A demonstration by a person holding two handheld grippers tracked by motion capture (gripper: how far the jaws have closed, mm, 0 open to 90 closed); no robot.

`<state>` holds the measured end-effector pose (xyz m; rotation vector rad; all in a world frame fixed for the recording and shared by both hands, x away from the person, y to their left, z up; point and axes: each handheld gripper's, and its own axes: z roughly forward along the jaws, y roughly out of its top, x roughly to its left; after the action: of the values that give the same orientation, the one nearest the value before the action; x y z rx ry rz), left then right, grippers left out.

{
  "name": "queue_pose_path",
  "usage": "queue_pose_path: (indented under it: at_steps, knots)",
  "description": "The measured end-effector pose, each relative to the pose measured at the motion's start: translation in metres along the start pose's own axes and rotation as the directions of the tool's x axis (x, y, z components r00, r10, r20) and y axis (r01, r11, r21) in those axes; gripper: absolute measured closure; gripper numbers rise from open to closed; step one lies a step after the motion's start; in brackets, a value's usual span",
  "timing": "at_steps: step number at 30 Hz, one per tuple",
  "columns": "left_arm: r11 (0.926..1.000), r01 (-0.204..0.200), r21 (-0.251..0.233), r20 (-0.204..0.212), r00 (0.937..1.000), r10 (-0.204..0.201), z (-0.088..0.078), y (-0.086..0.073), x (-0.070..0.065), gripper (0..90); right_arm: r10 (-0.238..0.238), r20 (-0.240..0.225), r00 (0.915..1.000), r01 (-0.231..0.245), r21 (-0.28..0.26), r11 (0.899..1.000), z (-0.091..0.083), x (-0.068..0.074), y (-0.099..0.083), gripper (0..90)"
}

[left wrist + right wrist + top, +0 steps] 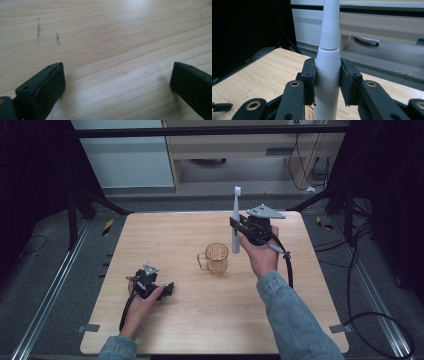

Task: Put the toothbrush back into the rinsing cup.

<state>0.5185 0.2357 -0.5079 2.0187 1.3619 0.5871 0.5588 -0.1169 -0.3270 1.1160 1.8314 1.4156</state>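
right hand-held gripper [327,82] clamps toothbrush [327,75] upright, just beside cup [215,258].

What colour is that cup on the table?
The cup is clear amber-orange; the high view shows it best.

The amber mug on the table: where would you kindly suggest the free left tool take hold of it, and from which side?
I would grip the mug's handle, coming from the person's left. The handle juts toward the left tool, which rests open on the table, while the right tool holds the toothbrush upright beside the mug's other side. Its round body looks wider and slicker.
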Motion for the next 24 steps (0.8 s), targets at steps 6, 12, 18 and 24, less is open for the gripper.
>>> queue_pose_path:
  at_steps: [6,12,18,24]
  knots:
    - [1.0,-0.001,0.002,0.0,1.0,0.001,0.0,0.0,0.0,0.0,-0.007,-0.007,0.9999,0.007,-0.017,1.0,0.004,0.006,0.001,67.4]
    - [1.0,-0.001,-0.001,0.001,1.0,0.001,0.0,0.0,0.0,0.0,-0.016,-0.012,0.9998,0.015,-0.037,0.999,0.005,0.01,0.002,67.5]
    - [1.0,-0.001,0.0,0.001,1.0,0.001,0.0,0.0,0.0,0.0,-0.013,-0.025,0.9996,0.012,-0.05,0.999,0.007,0.014,0.004,67.4]
    - [1.0,-0.002,0.001,0.002,1.0,0.002,0.0,0.0,0.0,0.0,-0.012,-0.036,0.9993,0.009,-0.058,0.998,0.012,0.019,0.002,67.4]
